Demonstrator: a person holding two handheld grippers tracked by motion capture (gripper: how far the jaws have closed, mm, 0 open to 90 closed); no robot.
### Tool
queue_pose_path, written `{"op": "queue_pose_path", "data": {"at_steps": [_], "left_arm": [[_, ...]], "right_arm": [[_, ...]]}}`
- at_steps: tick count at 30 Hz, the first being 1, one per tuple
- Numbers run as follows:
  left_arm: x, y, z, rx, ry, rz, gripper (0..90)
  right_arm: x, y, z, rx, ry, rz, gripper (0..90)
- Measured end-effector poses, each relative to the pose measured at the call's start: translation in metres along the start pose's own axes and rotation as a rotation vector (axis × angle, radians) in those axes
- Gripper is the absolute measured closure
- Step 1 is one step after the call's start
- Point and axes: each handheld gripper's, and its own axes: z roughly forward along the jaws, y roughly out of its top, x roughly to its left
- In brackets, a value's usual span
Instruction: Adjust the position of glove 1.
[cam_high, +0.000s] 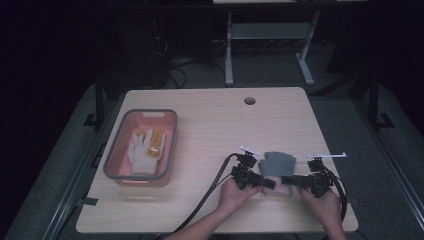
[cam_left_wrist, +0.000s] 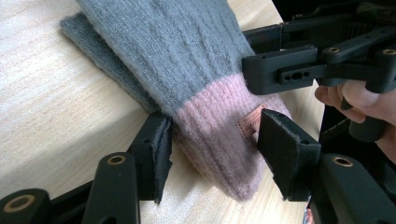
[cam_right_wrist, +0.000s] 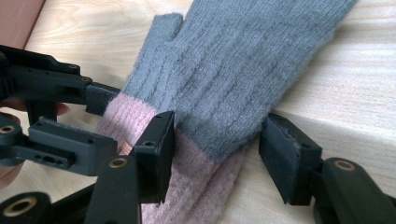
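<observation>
At the near right of the worktop (cam_high: 210, 120), my left gripper (cam_left_wrist: 215, 144) and right gripper (cam_right_wrist: 217, 140) both stand open, jaws straddling the pink cuff of the grey glove (cam_high: 278, 165) lying flat. Far left, a pink bin (cam_high: 172, 145) holds a white glove (cam_high: 142, 152).

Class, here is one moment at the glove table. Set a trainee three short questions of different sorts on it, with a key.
1. True or false: the left gripper has its jaws open around the pink cuff of the grey knit gloves.
2. What lies in the pink basket? A) a white and yellow glove B) a cup C) a sponge
3. Fill in: the right gripper stands open astride the gloves where the grey knit meets the pink ____.

Key: 1 true; 2 A; 3 cuff.
</observation>
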Motion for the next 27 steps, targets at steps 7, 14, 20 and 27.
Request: {"op": "queue_pose_path", "data": {"at_steps": [7,14,20,27], "left_arm": [[0.004,0.001,0.001,-0.014,-0.013,-0.020,48.8],[0.010,0.004,0.001,-0.002,-0.047,-0.026,53.1],[0.012,0.005,-0.005,-0.013,-0.045,0.010,55.1],[0.017,0.003,-0.012,-0.019,-0.052,-0.009,56.4]], "right_arm": [[-0.001,0.000,0.002,0.002,0.036,0.024,55.5],[0.001,0.001,0.002,-0.012,0.047,0.016,65.3],[0.008,0.003,0.000,-0.023,0.051,0.006,68.9],[0.018,0.007,0.004,-0.015,0.047,-0.017,69.6]]}}
